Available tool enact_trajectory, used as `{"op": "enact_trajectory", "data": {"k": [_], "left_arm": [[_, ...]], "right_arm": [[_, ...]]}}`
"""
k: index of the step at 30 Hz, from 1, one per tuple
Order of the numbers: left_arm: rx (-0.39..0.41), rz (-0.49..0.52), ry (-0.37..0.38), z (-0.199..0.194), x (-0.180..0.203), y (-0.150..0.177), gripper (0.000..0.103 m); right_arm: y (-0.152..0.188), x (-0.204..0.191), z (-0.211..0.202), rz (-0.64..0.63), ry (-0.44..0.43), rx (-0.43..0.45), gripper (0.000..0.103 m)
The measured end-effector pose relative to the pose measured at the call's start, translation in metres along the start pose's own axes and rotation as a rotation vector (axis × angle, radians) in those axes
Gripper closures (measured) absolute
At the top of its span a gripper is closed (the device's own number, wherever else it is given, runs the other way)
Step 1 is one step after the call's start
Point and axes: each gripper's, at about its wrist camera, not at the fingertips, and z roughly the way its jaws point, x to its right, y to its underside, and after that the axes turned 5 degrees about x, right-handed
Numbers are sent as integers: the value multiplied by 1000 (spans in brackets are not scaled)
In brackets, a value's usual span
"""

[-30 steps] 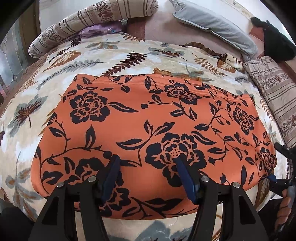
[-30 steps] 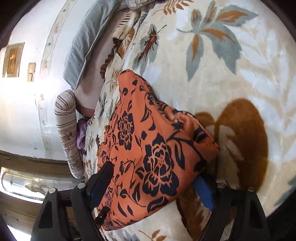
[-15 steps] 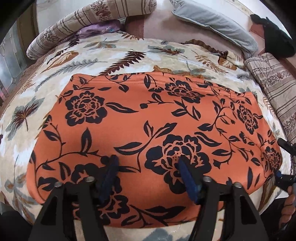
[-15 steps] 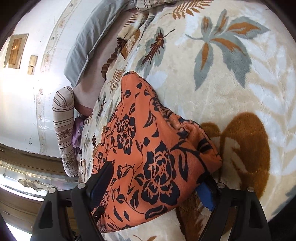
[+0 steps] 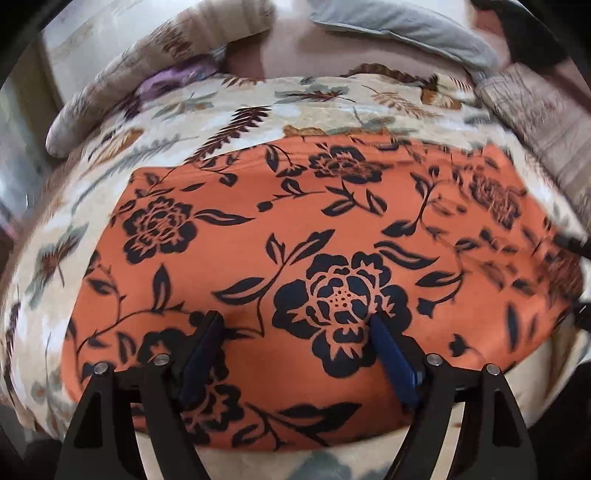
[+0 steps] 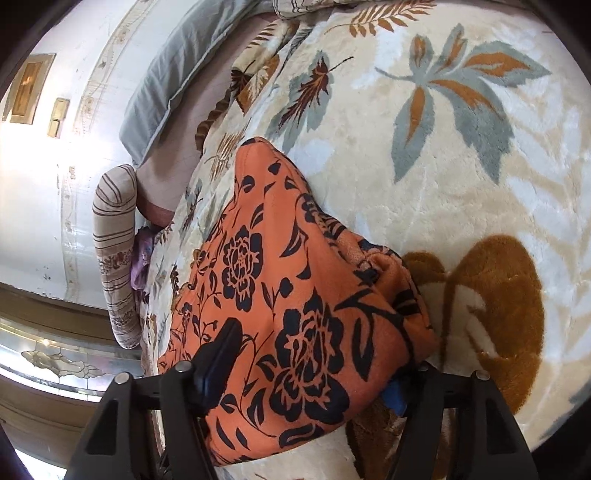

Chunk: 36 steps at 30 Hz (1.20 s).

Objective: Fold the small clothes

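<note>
An orange garment (image 5: 295, 221) with black flowers lies spread flat on a cream blanket (image 5: 229, 110) with a leaf pattern. My left gripper (image 5: 295, 325) hovers over the garment's near part. Its jaws are opening, and only flat cloth lies below them, none pinched. In the right wrist view the garment's (image 6: 295, 277) bunched end sits between the fingers of my right gripper (image 6: 310, 365), whose jaws are closing. One of its fingers (image 6: 221, 347) lies over the cloth. The other finger's blue pad (image 6: 395, 395) is mostly hidden behind the cloth edge and I see no firm pinch.
A grey pillow (image 5: 399, 26), a striped bolster (image 5: 147, 74) and a purple cloth (image 5: 173, 74) lie at the head of the bed. A striped folded blanket (image 5: 535, 122) lies to the right. The blanket (image 6: 461, 166) stretches on beyond the garment's end.
The left fingers have spread wider over the garment. The right fingers have drawn closer around the garment's end, and the blue pad is now more hidden by the cloth.
</note>
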Motion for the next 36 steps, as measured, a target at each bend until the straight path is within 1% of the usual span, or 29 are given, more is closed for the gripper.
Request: {"op": "enact_trajectory", "data": {"k": [2, 4, 5, 6, 7, 8, 9, 10, 12, 13, 14, 15, 16, 17, 18, 19, 20, 21, 22, 24, 25, 27, 28, 30, 31, 33, 34, 35, 36], "left_arm": [[71, -32, 12, -20, -7, -4, 21], [126, -23, -27, -28, -11, -1, 21], [105, -12, -45, -20, -10, 2, 21], [36, 2, -52, -3, -10, 6, 20], [-18, 14, -55, 12, -9, 11, 18], [29, 24, -61, 10, -9, 13, 17], [28, 32, -64, 5, -8, 11, 17], [24, 14, -47, -3, -9, 7, 18], [95, -18, -11, -20, -12, 4, 18], [131, -9, -24, -26, -11, 4, 18], [133, 15, -53, -23, -8, 7, 18], [73, 48, -61, -7, -5, 11, 18], [-13, 67, -50, 14, -3, 15, 14], [45, 59, -54, 14, -5, 17, 11], [38, 61, -50, 12, -6, 16, 11], [20, 48, -33, 10, -8, 14, 12], [13, 11, 6, 5, -16, 9, 12], [13, -33, 44, -2, -25, 6, 12], [22, -73, 62, -8, -34, 4, 12], [78, -182, 84, -32, -60, -1, 12], [123, -251, 79, -50, -81, -1, 12], [195, -344, 53, -71, -119, -1, 12], [242, -409, 15, -84, -147, 2, 12], [290, -495, -57, -94, -190, 9, 12], [305, -539, -98, -96, -214, 13, 12], [304, -610, -176, -92, -256, 26, 12], [292, -640, -207, -87, -273, 35, 12], [275, -667, -227, -80, -286, 42, 12], [251, -703, -244, -73, -299, 51, 12]], "right_arm": [[0, -4, -1, -25, -3, 4, 33], [1, -8, -4, -53, 1, 17, 39], [2, -10, -3, -66, 10, 18, 41], [2, -10, 0, -72, 24, 9, 42], [2, -9, 3, -71, 31, 3, 42], [2, -8, 5, -65, 36, -1, 42], [2, -7, 6, -58, 39, -2, 41], [1, -8, 5, -52, 38, 3, 41], [0, -8, 4, -52, 39, 3, 41], [0, -8, 5, -52, 42, 2, 41], [0, -8, 6, -57, 45, 4, 41], [1, -9, 7, -74, 51, 8, 41], [0, -12, 10, -98, 60, 9, 44], [0, -13, 12, -112, 69, 5, 53], [-1, -14, 16, -128, 87, -9, 81], [-2, -13, 19, -122, 80, -27, 82], [-3, -14, 19, -128, 83, -29, 82], [-3, -21, 17, -162, 99, -24, 83], [-2, -29, 15, -191, 110, -13, 84], [3, -64, 1, -295, 114, 40, 85], [8, -82, -4, -345, 106, 61, 85], [24, -129, -13, -481, 89, 101, 85], [39, -159, -16, -566, 76, 121, 85], [73, -209, -16, -723, 57, 147, 85], [97, -235, -12, -807, 37, 146, 85], [147, -274, 7, -945, 8, 106, 85], [168, -284, 19, -991, 6, 83, 85], [190, -292, 36, -1037, 11, 46, 85], [217, -298, 65, -1095, 32, -27, 85]]}}
